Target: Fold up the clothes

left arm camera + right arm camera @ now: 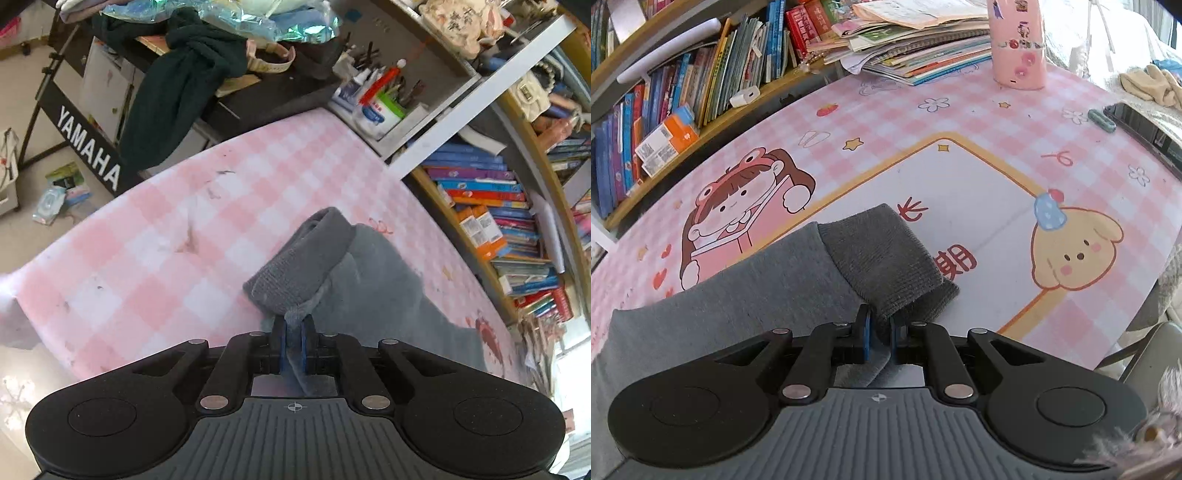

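Left gripper (294,328) pinching grey garment (373,280) at ribbed cuff (299,266); right gripper (880,328) clamped on other cuff (882,262). Garment lies on pink checked desk mat (960,118). "YAMAHA" (90,147) on keyboard stand.

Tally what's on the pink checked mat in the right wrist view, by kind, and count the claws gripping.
Grey garment: 1, ribbed cuff end pinched in both claws
Pink bottle: 1
Stack of books and papers: 1
Small green oblong item: 1, kind unclear
Claws shut on the garment: 2, left claw, right claw
Total: 6
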Tool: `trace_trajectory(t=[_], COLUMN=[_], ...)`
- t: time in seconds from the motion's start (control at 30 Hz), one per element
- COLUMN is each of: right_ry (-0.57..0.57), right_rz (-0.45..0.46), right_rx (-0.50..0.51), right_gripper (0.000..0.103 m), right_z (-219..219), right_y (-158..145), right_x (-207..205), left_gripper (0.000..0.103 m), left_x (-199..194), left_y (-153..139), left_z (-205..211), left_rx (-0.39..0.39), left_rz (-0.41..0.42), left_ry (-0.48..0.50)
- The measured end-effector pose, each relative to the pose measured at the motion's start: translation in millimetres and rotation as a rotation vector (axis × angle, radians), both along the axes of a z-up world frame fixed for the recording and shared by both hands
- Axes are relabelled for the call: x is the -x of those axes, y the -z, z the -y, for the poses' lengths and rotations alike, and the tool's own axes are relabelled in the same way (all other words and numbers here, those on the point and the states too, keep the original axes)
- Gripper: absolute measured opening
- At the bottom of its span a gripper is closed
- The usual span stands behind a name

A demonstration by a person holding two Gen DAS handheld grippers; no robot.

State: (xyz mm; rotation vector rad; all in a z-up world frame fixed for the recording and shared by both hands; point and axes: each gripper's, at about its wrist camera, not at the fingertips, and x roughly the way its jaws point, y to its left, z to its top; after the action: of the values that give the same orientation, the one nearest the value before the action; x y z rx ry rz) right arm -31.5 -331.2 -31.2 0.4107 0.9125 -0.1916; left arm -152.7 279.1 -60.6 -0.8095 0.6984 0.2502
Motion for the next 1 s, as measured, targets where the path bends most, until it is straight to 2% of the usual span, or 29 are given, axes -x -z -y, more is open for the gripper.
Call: trace_trajectory(t=[0.07,0.1,0.13,0.17,0.2,0.23,0.27,0.4,0.47,0.53,0.57,0.6,0.67,0.73,0.77,0.8,0.9,0.97,1.0], right_ry=[0.000,0.000,0.014,0.032,0.050,0.059,0.067,0.107,0.123,0.124,0.118,0.109,0.090,0.070,0.069,0.064,0.033,0.026,0.022], right_rz=[-0.004,-0.006,0.001,0.005,0.010,0.009,0.007,-0.025,-0.036,-0.035,-0.039,-0.042,-0.041,-0.016,0.006,0.042,0.108,0.073,0.055], right_rx=[0.009,0.014,0.017,0.018,0.019,0.004,-0.011,-0.112,-0.161,-0.167,-0.163,-0.163,-0.161,-0.153,-0.155,-0.164,-0.161,-0.136,-0.123], right_gripper=[0.013,0.016,0.025,0.036,0.040,0.045,0.046,0.046,0.046,0.046,0.042,0.037,0.025,0.017,0.015,0.015,0.014,0.014,0.014], right_z=[0.1,0.2,0.8,2.0,3.3,5.4,7.5,15.0,17.0,13.9,11.6,9.7,7.0,5.0,5.6,5.6,0.5,-3.9,-6.0], right_y=[-0.7,-1.0,-2.6,-4.0,-5.3,-4.9,-4.5,4.5,9.0,10.2,10.0,10.2,10.5,6.0,1.8,-3.8,-14.7,-6.6,-2.5], right_x=[-0.4,-0.5,1.9,4.9,7.9,9.4,10.9,6.4,2.8,-1.1,-3.6,-6.2,-10.8,-13.9,-13.5,-10.8,-4.4,-4.2,-4.1], left_gripper=[0.016,0.025,0.034,0.055,0.067,0.068,0.068,0.066,0.065,0.061,0.049,0.032,0.012,0.009,0.008,0.008,0.008,0.009,0.008], left_x=[3.0,4.6,6.0,8.8,11.7,14.6,13.8,-1.3,-8.3,-19.1,-24.8,-31.7,-46.1,-55.0,-55.4,-52.9,-38.3,-31.7,-30.8], left_y=[-4.1,-6.9,-10.2,-11.8,-13.1,-14.5,-11.3,4.8,8.0,9.5,11.5,14.7,22.5,13.8,2.5,-15.4,-49.9,-37.3,-20.6], left_z=[-2.0,-3.3,-2.8,-3.9,-5.1,-6.4,-8.8,-13.0,-9.0,-4.7,-2.7,-2.2,-2.7,-2.2,-0.7,2.9,13.1,5.5,-0.9], left_rx=[0.004,0.000,-0.007,-0.005,-0.002,0.000,0.025,0.127,0.140,0.150,0.166,0.192,0.256,0.239,0.212,0.175,0.076,0.103,0.130], left_rz=[0.014,0.015,0.007,0.006,0.006,0.005,-0.001,-0.045,-0.035,-0.030,-0.034,-0.041,-0.052,-0.018,0.033,0.122,0.257,0.197,0.123], left_ry=[0.005,0.004,-0.006,-0.022,-0.040,-0.057,-0.068,-0.088,-0.089,-0.084,-0.079,-0.069,-0.041,-0.022,-0.008,0.019,0.054,-0.003,-0.033])
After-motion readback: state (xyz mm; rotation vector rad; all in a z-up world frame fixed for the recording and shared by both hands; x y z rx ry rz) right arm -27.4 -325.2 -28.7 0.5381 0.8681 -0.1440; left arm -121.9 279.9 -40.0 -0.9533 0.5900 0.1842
